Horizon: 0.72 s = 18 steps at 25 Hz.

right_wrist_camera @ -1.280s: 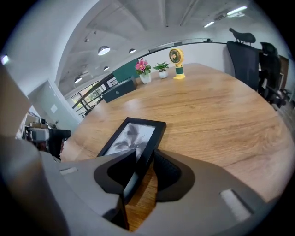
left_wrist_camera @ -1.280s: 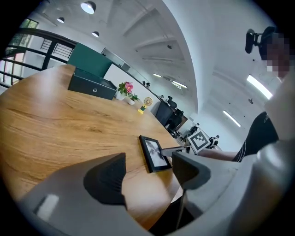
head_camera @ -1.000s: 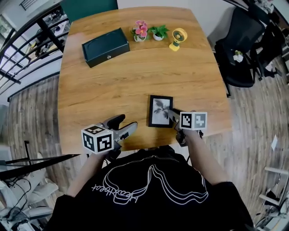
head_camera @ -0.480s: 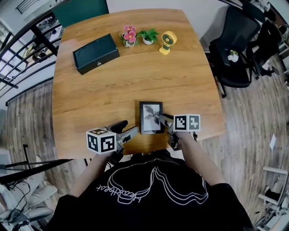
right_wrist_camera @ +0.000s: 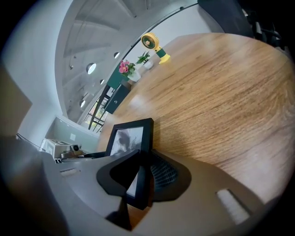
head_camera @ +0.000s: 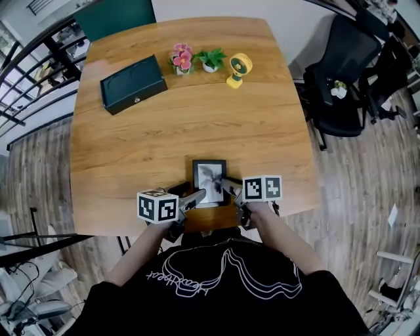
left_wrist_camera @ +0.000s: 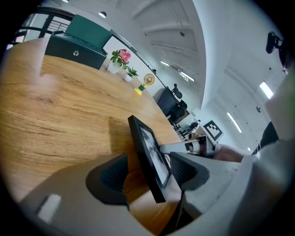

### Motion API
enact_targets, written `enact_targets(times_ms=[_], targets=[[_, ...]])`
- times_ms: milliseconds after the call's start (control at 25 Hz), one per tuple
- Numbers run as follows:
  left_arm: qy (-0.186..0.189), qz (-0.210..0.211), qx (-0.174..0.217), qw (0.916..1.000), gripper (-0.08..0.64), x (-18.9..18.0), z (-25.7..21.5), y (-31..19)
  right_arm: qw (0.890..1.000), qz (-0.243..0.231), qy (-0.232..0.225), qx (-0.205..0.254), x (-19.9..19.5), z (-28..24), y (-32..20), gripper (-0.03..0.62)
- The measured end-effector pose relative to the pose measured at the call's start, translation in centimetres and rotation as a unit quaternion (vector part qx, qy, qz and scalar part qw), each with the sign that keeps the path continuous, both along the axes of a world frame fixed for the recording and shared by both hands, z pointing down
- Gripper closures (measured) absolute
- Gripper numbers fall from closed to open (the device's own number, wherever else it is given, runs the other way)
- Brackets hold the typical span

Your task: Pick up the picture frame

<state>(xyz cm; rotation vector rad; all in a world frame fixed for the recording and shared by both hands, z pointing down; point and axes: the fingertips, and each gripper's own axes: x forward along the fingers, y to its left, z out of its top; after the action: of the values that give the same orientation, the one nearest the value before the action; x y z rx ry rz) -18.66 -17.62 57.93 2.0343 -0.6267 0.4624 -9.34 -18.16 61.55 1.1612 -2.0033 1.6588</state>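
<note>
Your left tool (head_camera: 195,195) has swung in to straddle the left edge of the picture frame (head_camera: 209,176), jaws apart. Your right tool (head_camera: 227,186), jaws just closing, clamps the right edge. The picture frame sits tilted near the bench (head_camera: 164,131) front; close left squarely before lifting.

A broad wooden surface (head_camera: 197,125) with rounded corners stands on a floor (head_camera: 367,177) of grey-brown wood planks. Off its right side, black office chairs (head_camera: 341,72) are grouped close together. A black metal railing (head_camera: 39,65) runs along the left side of the room. Beyond the far edge, a dark green panel (head_camera: 121,13) stands beside a white wall (head_camera: 216,6). Overhead, the white ceiling (left_wrist_camera: 184,27) carries long strip lights (left_wrist_camera: 266,90), all lit.
</note>
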Motion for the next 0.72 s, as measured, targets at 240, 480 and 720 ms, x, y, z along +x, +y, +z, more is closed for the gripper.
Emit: enact_targets(times_ms=[240, 480, 720], targets=[[0.004, -0.003, -0.037, 0.9993, 0.3, 1.4, 1.2, 0.1, 1.0, -0.027, 0.007, -0.004, -0.2, 0.2, 0.1, 0.492], [-0.009, -0.023, -0.047, 0.9986, 0.392, 1.5, 1.3, 0.1, 0.998, -0.055, 0.011, -0.003, -0.2, 0.2, 0.3, 0.491], [-0.025, -0.05, -0.054, 0.997, 0.429, 1.5, 1.0, 0.1, 0.997, -0.078, 0.015, -0.005, -0.1, 0.1, 0.3, 0.489]])
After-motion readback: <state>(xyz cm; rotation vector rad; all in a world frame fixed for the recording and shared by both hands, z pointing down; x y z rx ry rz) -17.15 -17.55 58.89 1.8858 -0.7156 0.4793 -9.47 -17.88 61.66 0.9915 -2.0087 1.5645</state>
